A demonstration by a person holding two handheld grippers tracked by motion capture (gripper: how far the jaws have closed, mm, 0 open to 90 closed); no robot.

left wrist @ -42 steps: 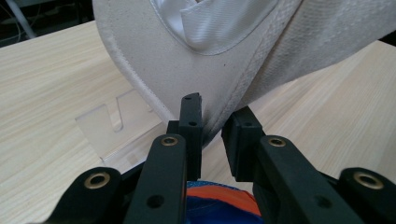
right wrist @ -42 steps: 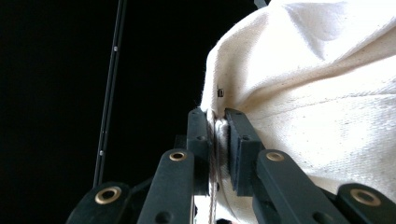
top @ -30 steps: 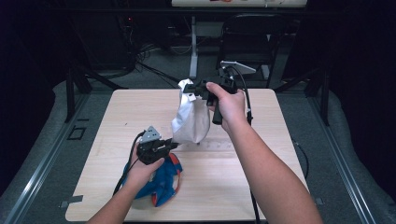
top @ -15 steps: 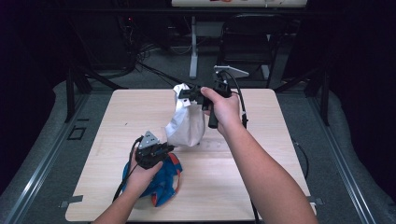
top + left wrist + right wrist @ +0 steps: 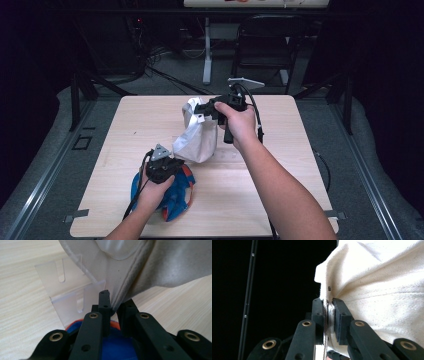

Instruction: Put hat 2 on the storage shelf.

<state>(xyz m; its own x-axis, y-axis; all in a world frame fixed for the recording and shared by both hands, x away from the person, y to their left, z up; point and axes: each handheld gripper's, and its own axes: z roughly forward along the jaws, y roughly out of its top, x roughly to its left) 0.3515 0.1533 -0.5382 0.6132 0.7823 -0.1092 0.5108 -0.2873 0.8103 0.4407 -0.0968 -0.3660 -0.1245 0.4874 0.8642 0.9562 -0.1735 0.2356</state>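
Change since a second ago: left gripper (image 5: 172, 161) has drawn back toward the person and now sits over the blue and orange cloth (image 5: 172, 197); right gripper (image 5: 199, 111) has shifted slightly left, and the white cloth bag (image 5: 196, 140) hangs stretched between the two.
Left gripper: held in the left hand (image 5: 152, 187) near the front left of the table (image 5: 280, 200), grey plate on top.
Left gripper jaws: in the left gripper view they are closed on the lower hem of the white cloth bag (image 5: 155, 267), the seam edge pinched between them.
Right gripper: raised above the middle of the table's far half, gripped by the right hand (image 5: 240, 122), with its cable looping off to the right.
Right gripper jaws: in the right gripper view they are pressed together on a bunched fold at the bag's top edge (image 5: 387, 290).
White cloth bag: lifted at its upper end by the right gripper, sloping down and toward the person to the left gripper; its lower part looks to be touching or just above the tabletop.
Blue and orange cloth: crumpled on the table under the left hand, near the front edge.
Clear plastic piece (image 5: 67, 292): slotted, lying flat on the wood just beyond the left gripper, partly under the bag.
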